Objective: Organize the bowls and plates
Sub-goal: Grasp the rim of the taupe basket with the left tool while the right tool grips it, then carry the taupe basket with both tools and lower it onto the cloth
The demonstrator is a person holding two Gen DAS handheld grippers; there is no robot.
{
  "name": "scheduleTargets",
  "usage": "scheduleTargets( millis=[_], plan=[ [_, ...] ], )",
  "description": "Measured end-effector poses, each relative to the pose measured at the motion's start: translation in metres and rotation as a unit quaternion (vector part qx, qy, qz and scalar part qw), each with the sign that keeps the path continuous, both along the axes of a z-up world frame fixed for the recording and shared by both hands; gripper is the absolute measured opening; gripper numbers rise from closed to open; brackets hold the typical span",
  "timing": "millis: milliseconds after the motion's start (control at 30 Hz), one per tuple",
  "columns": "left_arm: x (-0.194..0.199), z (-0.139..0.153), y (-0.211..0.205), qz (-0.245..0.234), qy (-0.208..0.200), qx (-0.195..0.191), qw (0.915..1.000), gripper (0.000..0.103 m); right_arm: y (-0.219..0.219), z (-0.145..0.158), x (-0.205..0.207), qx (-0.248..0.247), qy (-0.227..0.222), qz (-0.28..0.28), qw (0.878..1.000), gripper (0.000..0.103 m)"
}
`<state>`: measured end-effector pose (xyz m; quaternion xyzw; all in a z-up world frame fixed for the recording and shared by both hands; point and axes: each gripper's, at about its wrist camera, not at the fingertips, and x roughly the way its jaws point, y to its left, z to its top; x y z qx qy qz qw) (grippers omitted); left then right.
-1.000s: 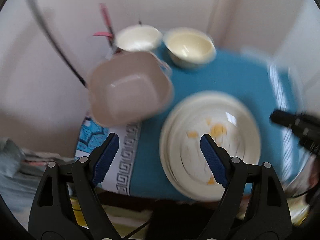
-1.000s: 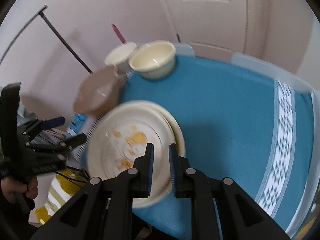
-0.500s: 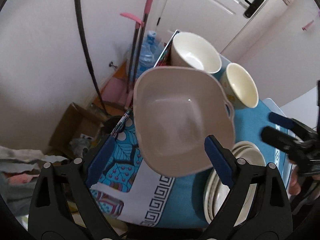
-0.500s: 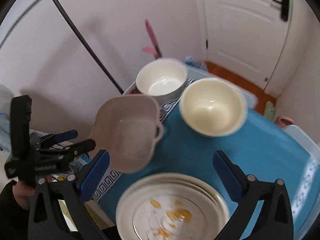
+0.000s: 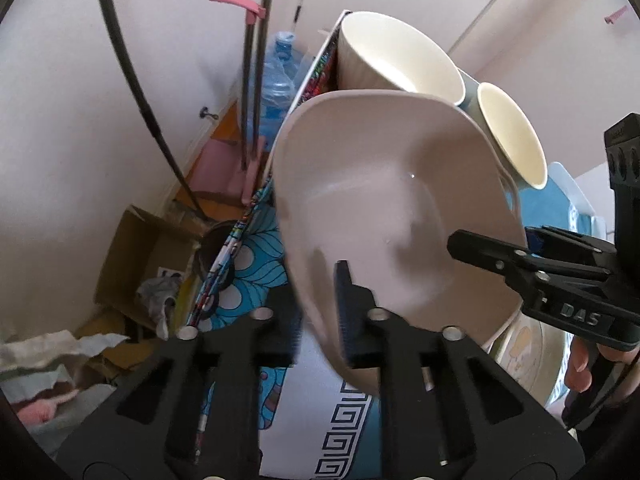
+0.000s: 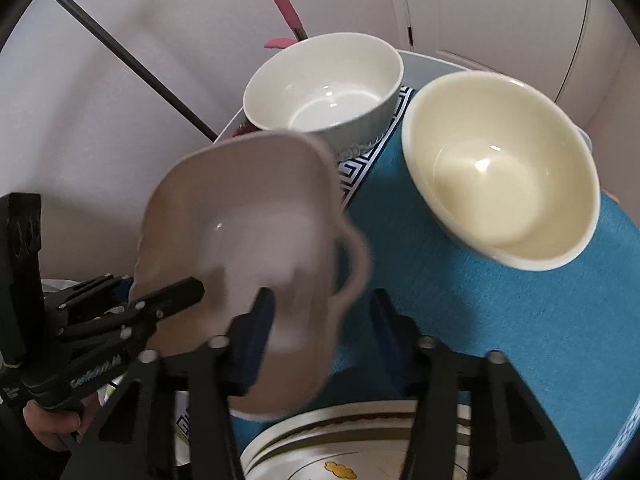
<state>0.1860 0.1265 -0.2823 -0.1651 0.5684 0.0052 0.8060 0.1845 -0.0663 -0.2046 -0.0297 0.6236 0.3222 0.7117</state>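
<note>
A pinkish-beige square bowl with handles (image 5: 384, 200) (image 6: 248, 240) is tilted above the table's left edge. My left gripper (image 5: 320, 312) is shut on its near rim, one finger inside and one outside. My right gripper (image 6: 320, 332) straddles the bowl's other rim near the handle, jaws partly closed around it. A white bowl (image 6: 324, 84) and a cream bowl (image 6: 500, 168) stand behind. A stack of cream plates (image 6: 360, 448) lies at the near edge.
The table has a blue cloth (image 6: 500, 320) with a patterned border. Pink-handled brooms (image 5: 256, 60), a water bottle (image 5: 276, 76) and a cardboard box (image 5: 136, 260) are on the floor to the left. A white door (image 6: 500, 8) is behind.
Both grippers moved in to the square bowl and narrowed. The left, wide open half a second ago, is now clamped on its rim; the right closed in around the opposite rim. The bowl is tilted.
</note>
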Motion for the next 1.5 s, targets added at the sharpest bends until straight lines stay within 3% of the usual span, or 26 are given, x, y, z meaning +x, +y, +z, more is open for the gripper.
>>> scheduleTargets(
  millis=[167,367,500,800,933,1067,1300,1500],
  plan=[
    [-0.003,0.003,-0.003,-0.011,-0.006,0.029,0.9995,0.011,0.004,-0.004,-0.004,-0.013,-0.006,0.004,1.000,0.017],
    [-0.009,0.022,-0.010,-0.013,-0.021,0.051,0.9984,0.011,-0.004,0.007,-0.014,-0.002,-0.024,-0.001,1.000,0.017],
    [-0.017,0.050,-0.029,-0.022,-0.043,0.068,0.9966,0.011,-0.022,0.025,-0.023,0.020,-0.035,-0.016,0.999,0.017],
    [-0.049,0.130,-0.119,-0.055,-0.108,0.075,0.9899,0.011,-0.127,0.100,-0.058,0.050,-0.093,-0.063,0.992,0.017],
    [-0.062,0.149,-0.175,-0.090,-0.127,0.066,0.9856,0.011,-0.187,0.130,-0.086,0.048,-0.117,-0.095,0.987,0.017],
    [-0.069,0.150,-0.233,-0.132,-0.131,0.051,0.9812,0.011,-0.249,0.144,-0.108,0.037,-0.130,-0.138,0.981,0.017],
    [-0.089,0.123,-0.334,-0.204,-0.115,0.037,0.9714,0.011,-0.354,0.136,-0.145,0.005,-0.119,-0.208,0.971,0.017],
    [-0.091,0.081,-0.391,-0.245,-0.082,0.033,0.9655,0.011,-0.407,0.099,-0.159,-0.011,-0.091,-0.247,0.965,0.017]
  ],
)
